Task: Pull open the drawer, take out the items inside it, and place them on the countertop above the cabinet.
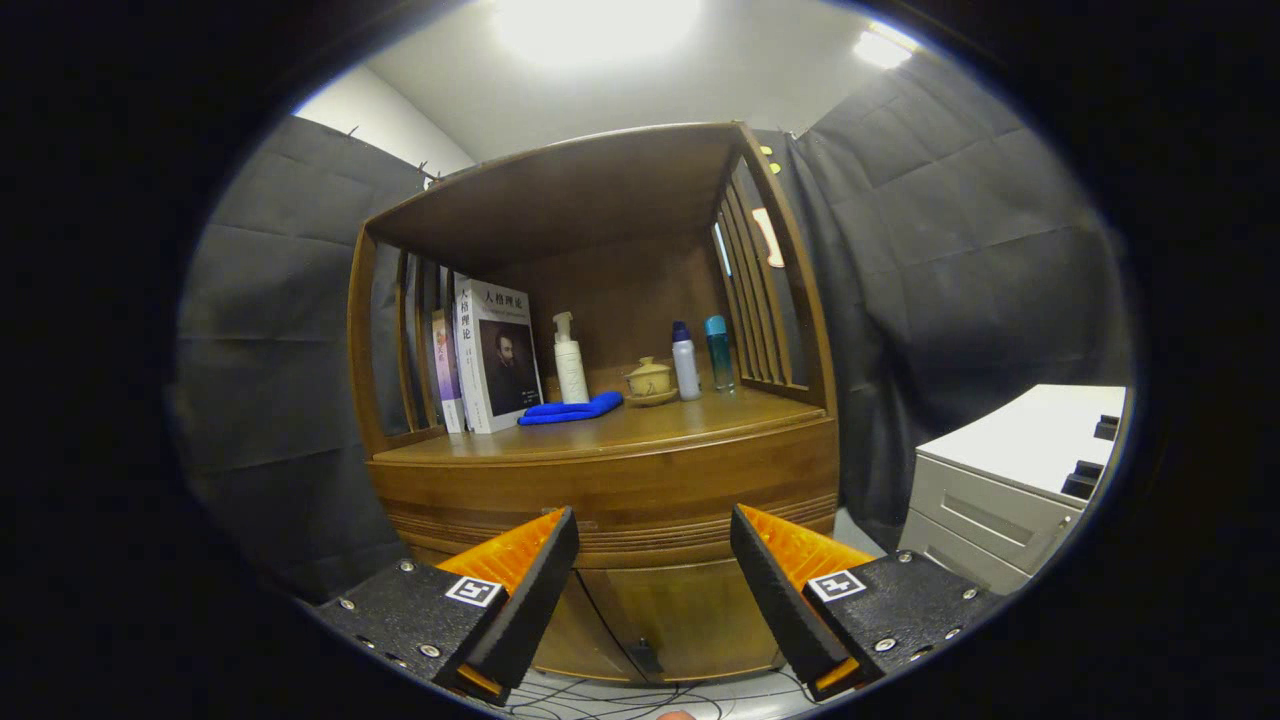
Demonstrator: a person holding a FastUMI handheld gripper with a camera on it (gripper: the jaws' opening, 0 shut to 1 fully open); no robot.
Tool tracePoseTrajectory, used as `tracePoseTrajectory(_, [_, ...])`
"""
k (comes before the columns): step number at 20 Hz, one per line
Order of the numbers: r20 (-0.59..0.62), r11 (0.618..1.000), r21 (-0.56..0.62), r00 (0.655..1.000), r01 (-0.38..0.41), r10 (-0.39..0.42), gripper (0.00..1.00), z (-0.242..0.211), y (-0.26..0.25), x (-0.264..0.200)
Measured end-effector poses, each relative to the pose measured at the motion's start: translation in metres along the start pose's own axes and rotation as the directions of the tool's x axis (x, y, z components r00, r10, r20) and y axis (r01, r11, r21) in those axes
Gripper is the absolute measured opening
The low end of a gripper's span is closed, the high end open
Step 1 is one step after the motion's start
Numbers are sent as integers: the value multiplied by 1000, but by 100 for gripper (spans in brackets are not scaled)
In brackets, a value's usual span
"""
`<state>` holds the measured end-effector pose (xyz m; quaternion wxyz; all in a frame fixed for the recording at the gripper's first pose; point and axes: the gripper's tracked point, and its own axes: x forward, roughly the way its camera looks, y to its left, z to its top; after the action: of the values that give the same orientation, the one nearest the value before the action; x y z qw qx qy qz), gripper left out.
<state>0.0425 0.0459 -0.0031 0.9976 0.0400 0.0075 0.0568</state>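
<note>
Facing the tongs straight on, the drawer sits shut just beyond their tips, its wide grooved wooden front running crosswise under the countertop. The fingers are spread apart, holding nothing. Books, a blue cloth, bottles and a small lidded cup crowd the shelf above.

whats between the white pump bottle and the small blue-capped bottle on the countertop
A lidded tan cup on a saucer stands between the pump bottle and the blue-capped bottle, seen in the gripper view. The claw is open.
</note>
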Motion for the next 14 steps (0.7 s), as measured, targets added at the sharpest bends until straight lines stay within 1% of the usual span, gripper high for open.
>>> tracePoseTrajectory(4, [-22, 999, -24, 999, -38, 38, 95, -9, 25, 35])
tracePoseTrajectory(8, [-40, 998, -15, 997, -66, 65, 95, -22, 46, 57])
tracePoseTrajectory(14, [-101, 994, -54, 991, -95, 89, 95, -48, 68, 90])
